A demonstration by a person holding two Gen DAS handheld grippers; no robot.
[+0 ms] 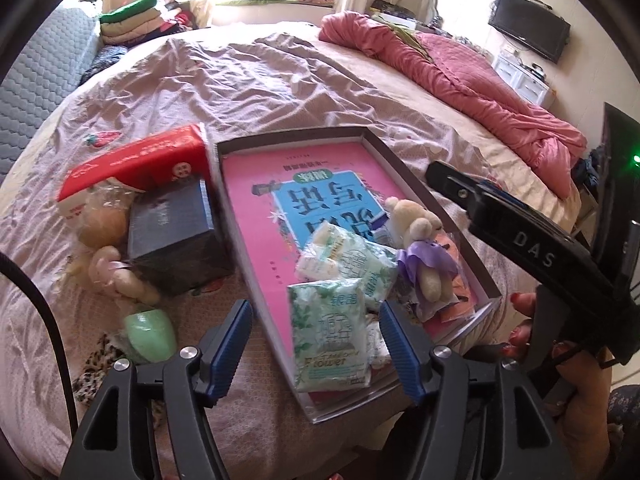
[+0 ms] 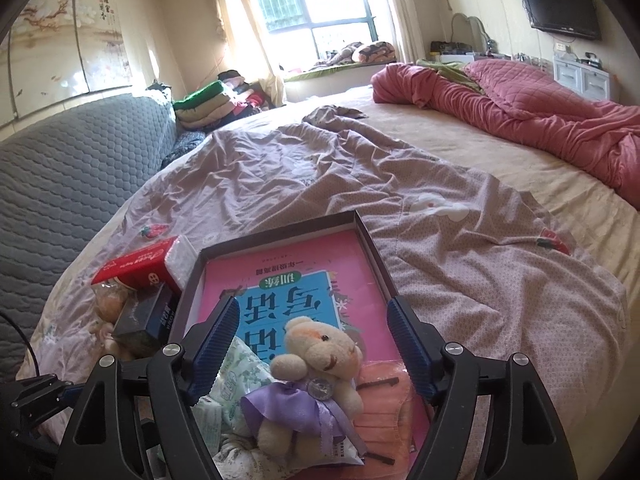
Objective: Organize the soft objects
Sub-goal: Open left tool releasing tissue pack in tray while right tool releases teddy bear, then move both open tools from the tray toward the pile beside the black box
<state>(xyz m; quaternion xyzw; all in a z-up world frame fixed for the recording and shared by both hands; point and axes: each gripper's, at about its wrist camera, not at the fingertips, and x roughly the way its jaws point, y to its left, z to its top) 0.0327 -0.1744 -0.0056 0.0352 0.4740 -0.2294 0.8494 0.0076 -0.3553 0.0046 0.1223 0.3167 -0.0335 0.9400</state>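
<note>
A: Where's the teddy bear (image 2: 316, 376) against the right gripper (image 2: 314, 344)?

B: Lying in the near end of the box lid (image 2: 366, 236), between the spread fingers but touched by neither. Jaws wide apart, holding nothing. The bear rests on the tissue packs (image 2: 236, 376) with an orange face mask (image 2: 384, 404) just to its right.

A: And the left gripper (image 1: 316, 344)?

B: Also wide open and empty. A green tissue pack (image 1: 330, 332) sits between its fingers at the lid's near edge, untouched; the bear (image 1: 420, 248) is farther right.

A: What crowds the lid?

B: On the left, a dark box (image 1: 176, 236) stands just beside its wall, a red tissue box (image 1: 136, 164) behind that, and a green cup (image 1: 150, 332) nearer. The far half of the lid shows only the pink book (image 1: 280, 184).

A: Room beyond?

B: Rumpled bedsheet (image 2: 460, 248) far and right, a pink quilt (image 2: 540, 116) well apart.
</note>
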